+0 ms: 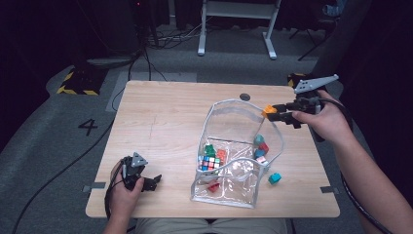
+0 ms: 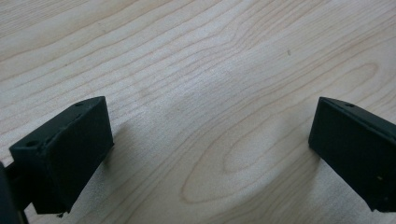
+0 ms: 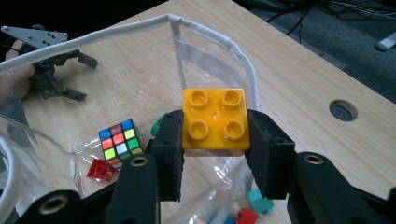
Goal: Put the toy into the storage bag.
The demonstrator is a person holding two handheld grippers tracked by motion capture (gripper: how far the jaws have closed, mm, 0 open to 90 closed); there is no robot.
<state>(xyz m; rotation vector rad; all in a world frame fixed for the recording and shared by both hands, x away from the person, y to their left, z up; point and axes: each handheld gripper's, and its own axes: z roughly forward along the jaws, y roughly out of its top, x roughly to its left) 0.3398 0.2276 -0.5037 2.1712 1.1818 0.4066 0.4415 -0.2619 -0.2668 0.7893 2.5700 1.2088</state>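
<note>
At the table's (image 1: 160, 112) 7 o'clock corner the left gripper (image 1: 146, 181) rests on the wood, jaws spread wide with nothing but bare grain between them; it is well apart from the work.

Right of it, toward 5 o'clock, stands the clear bag (image 1: 229, 170), mouth up and white-trimmed. It looks thin and floppy, so its rim will likely give if knocked. Inside lie a puzzle cube (image 1: 209, 163), a green piece (image 1: 209, 150), red bricks (image 1: 263, 147) and teal ones (image 1: 259, 140). A teal brick (image 1: 274, 178) sits loose on the table just beside the bag, at its 4 o'clock.

Over the bag's far rim, near 2 o'clock, the right gripper (image 3: 215, 140) holds the orange brick (image 3: 215, 120). Its jaws stand about half open, pads pressed on two opposite flat sides, studs facing the camera.

The brick seems light, rigid and smooth plastic: tough, but apt to slip if pinched on a corner, so the flat-side grip looks right.

In its way are the bag's rim (image 3: 140, 25) and the side wall, which could fold inward. The toys below leave little bare floor, so a dropped brick may bounce off the cube.
</note>
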